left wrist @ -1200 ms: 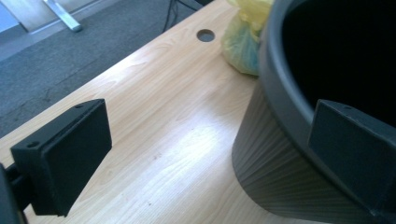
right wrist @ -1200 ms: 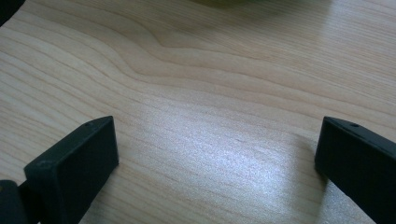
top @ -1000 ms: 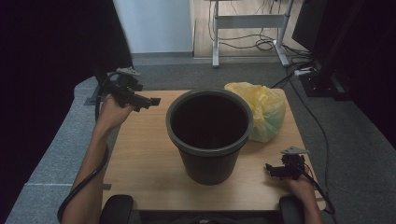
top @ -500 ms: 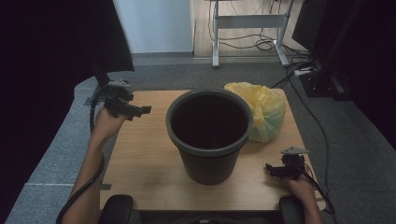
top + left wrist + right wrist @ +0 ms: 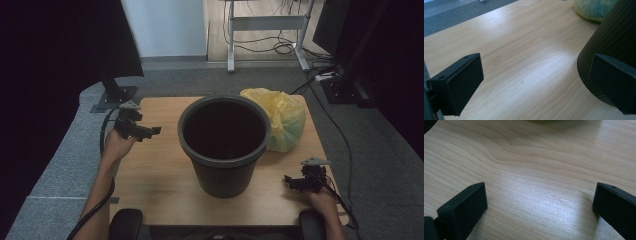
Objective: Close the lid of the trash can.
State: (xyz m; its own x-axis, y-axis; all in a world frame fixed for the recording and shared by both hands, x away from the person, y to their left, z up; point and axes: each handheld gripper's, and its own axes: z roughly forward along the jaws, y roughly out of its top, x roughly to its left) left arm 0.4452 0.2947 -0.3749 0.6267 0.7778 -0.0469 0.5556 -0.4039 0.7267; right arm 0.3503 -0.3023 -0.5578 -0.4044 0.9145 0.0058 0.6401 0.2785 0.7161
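While both sets of jaws stand wide apart and empty, the left gripper [image 5: 155, 131] hovers at the table's [image 5: 160, 170] left side, aimed at the bin [image 5: 224, 145]; the right gripper [image 5: 289, 182] sits low near the front right corner.

Risk: a one-sided push on the bin's wall could tip or slide it against the yellow bag [image 5: 280, 120] just beside it.

Bin: mid-table, upright, long axis vertical, mouth facing up.

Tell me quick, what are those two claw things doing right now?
Left gripper: open, holding nothing, beside the black bin.
Right gripper: open, holding nothing, low over the wooden table.
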